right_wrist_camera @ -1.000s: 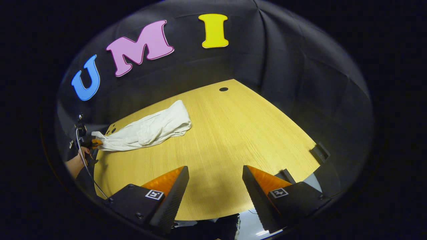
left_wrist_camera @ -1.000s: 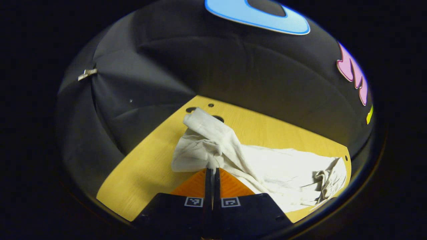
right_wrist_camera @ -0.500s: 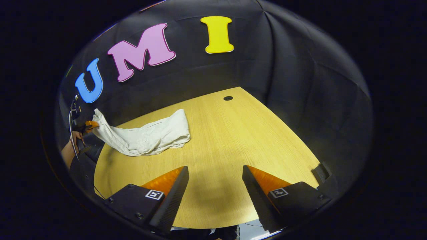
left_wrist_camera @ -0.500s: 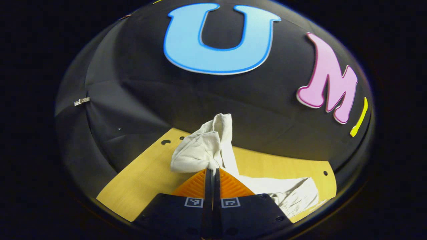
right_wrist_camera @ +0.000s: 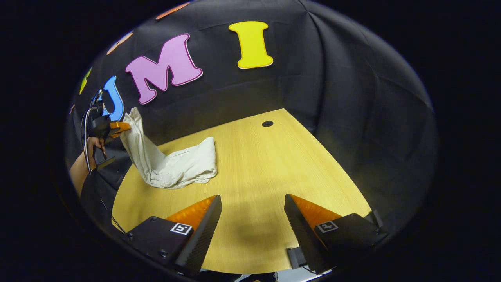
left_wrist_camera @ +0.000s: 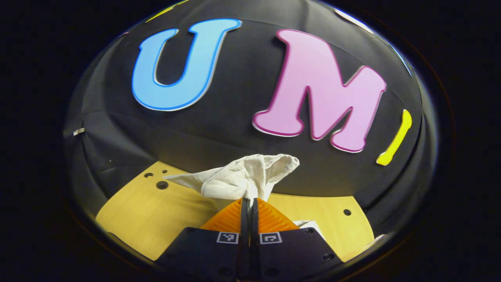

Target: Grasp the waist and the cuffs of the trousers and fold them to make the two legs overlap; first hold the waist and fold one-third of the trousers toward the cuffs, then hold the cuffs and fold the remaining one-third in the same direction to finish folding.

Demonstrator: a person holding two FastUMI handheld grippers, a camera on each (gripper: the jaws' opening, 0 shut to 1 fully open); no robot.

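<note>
My left gripper (left_wrist_camera: 249, 199) is shut on one end of the white trousers (left_wrist_camera: 242, 178), which bunch up just past its fingertips, lifted off the wooden table (left_wrist_camera: 156, 211). In the right gripper view the left gripper (right_wrist_camera: 117, 127) shows far left, held by a hand (right_wrist_camera: 92, 147), with the trousers (right_wrist_camera: 172, 164) hanging from it in a steep drape. Their other end lies crumpled on the table (right_wrist_camera: 266, 164). My right gripper (right_wrist_camera: 252, 203) is open over bare table near the front edge, well right of the trousers, with nothing between its fingers.
Small round holes (left_wrist_camera: 156, 184) mark the table's far left corner, and another hole (right_wrist_camera: 267, 123) sits at its far right end. The black cloth wall closes in behind the table. A dark bracket (right_wrist_camera: 375, 217) sits at the table's right edge.
The left gripper has risen and swung right with the trousers' end, pulling the cloth from lying flat into a hanging drape. The right gripper stays open, almost still.
</note>
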